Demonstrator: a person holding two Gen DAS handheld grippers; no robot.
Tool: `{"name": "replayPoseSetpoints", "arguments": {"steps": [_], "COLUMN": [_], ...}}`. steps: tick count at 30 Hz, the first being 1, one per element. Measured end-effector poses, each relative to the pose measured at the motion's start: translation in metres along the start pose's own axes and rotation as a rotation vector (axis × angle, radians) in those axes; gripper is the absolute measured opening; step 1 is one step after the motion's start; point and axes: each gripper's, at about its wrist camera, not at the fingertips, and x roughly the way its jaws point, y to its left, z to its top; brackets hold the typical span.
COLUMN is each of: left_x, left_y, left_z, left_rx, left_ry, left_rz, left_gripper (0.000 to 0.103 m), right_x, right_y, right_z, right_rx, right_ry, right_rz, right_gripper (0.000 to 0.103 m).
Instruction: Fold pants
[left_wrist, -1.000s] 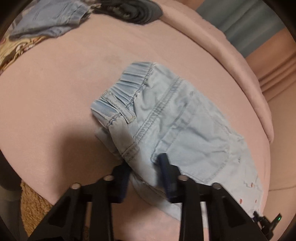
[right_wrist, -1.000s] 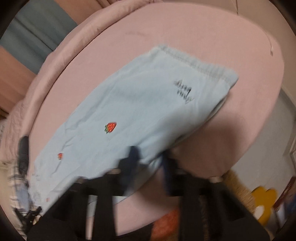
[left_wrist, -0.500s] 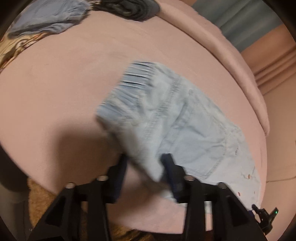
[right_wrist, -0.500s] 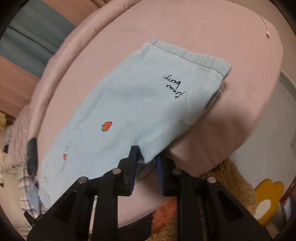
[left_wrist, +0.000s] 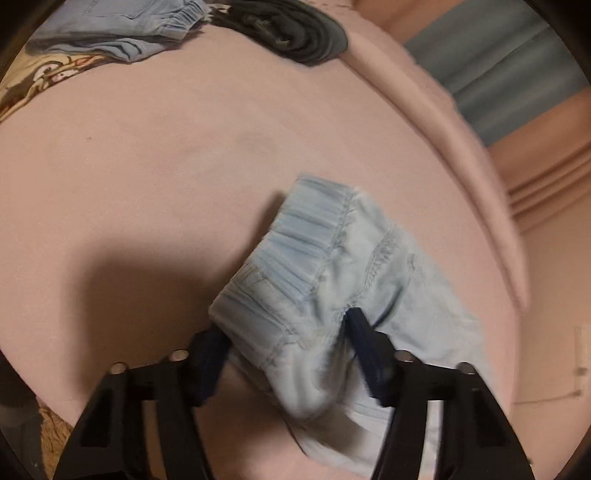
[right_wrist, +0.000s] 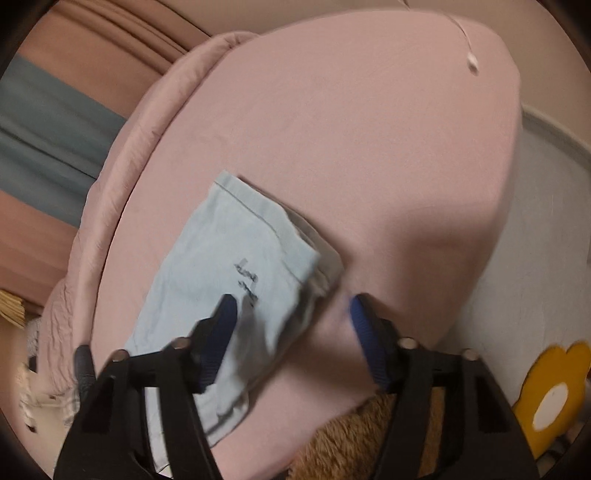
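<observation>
Pink bed carries the pants, which lie near its front edge, already doubled. The left claw stands wide open around the waistband end, one finger on each side of the cloth; I cannot tell if they touch it. The right claw is open too, with the hem end of the pants partly between its fingers and not pinched. To do this step well, I think both claws should close on all layers together, then lift evenly so the edges meet. Other clothes lie well apart at the far side. Nothing blocks the way, but the bed edge is close, so cloth may slide off.
</observation>
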Motion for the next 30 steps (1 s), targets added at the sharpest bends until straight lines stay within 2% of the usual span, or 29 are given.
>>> {"name": "replayPoseSetpoints", "arguments": {"steps": [1, 2, 3, 4, 6, 9, 11, 14, 16, 18, 20, 21, 22, 23, 24, 25, 26, 28, 30], "left_x": [0.0, -0.002, -0.006, -0.011, -0.03, -0.054, -0.045, -0.023, -0.027, -0.028, -0.032, -0.036, -0.042, -0.048, -0.056, -0.061, -0.065, -0.065, -0.059], "left_y": [-0.007, -0.017, -0.018, -0.02, -0.019, -0.008, -0.004, 0.012, 0.015, 0.015, 0.013, 0.014, 0.016, 0.019, 0.024, 0.026, 0.027, 0.025, 0.018], "left_z": [-0.003, -0.004, -0.004, -0.004, -0.005, -0.019, -0.021, -0.029, -0.035, -0.033, -0.028, -0.024, -0.022, -0.019, -0.018, -0.014, -0.007, 0.0, 0.011], "left_rx": [0.022, 0.061, 0.064, 0.052, 0.035, 0.073, 0.104, 0.106, 0.111, 0.133, 0.15, 0.148, 0.141, 0.128, 0.107, 0.093, 0.088, 0.103, 0.13], "left_ry": [-0.014, -0.024, -0.028, -0.03, -0.047, -0.072, -0.046, 0.008, -0.016, -0.008, 0.011, 0.009, 0.001, -0.011, -0.025, -0.036, -0.052, -0.07, -0.085], "left_rz": [0.032, 0.06, 0.065, 0.065, 0.05, 0.035, 0.058, 0.095, 0.086, 0.103, 0.115, 0.105, 0.09, 0.074, 0.053, 0.036, 0.01, -0.002, 0.009], "left_gripper": [0.05, 0.043, 0.04, 0.037, 0.035, 0.035, 0.036, 0.042, 0.046, 0.053, 0.062, 0.062, 0.065, 0.069, 0.072, 0.076, 0.076, 0.076, 0.076], "right_x": [0.004, 0.011, 0.019, 0.023, 0.017, -0.015, -0.024, -0.001, 0.02, 0.018, 0.009, 0.005, -0.002, -0.01, -0.02, -0.029, -0.037, -0.044, -0.033], "right_y": [0.003, 0.005, 0.008, 0.008, 0.023, 0.04, 0.044, 0.027, 0.012, 0.007, 0.016, 0.021, 0.028, 0.04, 0.056, 0.07, 0.086, 0.123, 0.175], "right_z": [0.003, 0.007, 0.011, 0.012, 0.018, 0.025, 0.029, 0.026, 0.016, 0.012, 0.013, 0.013, 0.012, 0.014, 0.012, 0.007, 0.001, -0.011, -0.031], "right_rx": [0.003, 0.012, 0.013, 0.011, -0.035, -0.108, -0.127, -0.088, -0.074, -0.105, -0.139, -0.151, -0.167, -0.199, -0.253, -0.302, -0.349, -0.426, -0.538], "right_ry": [0.01, 0.022, 0.027, 0.037, 0.02, -0.072, -0.104, -0.032, 0.03, 0.016, 0.041, 0.055, 0.049, 0.022, -0.011, -0.037, -0.056, -0.062, 0.011], "right_rz": [0.022, 0.045, 0.044, 0.027, 0.004, 0.065, 0.043, -0.009, -0.07, -0.063, -0.113, -0.16, -0.195, -0.225, -0.255, -0.27, -0.269, -0.191, -0.041], "right_gripper": [0.023, 0.021, 0.011, 0.008, 0.008, 0.007, 0.007, 0.007, 0.007, 0.005, 0.01, 0.017, 0.03, 0.039, 0.053, 0.06, 0.061, 0.062, 0.065]}}
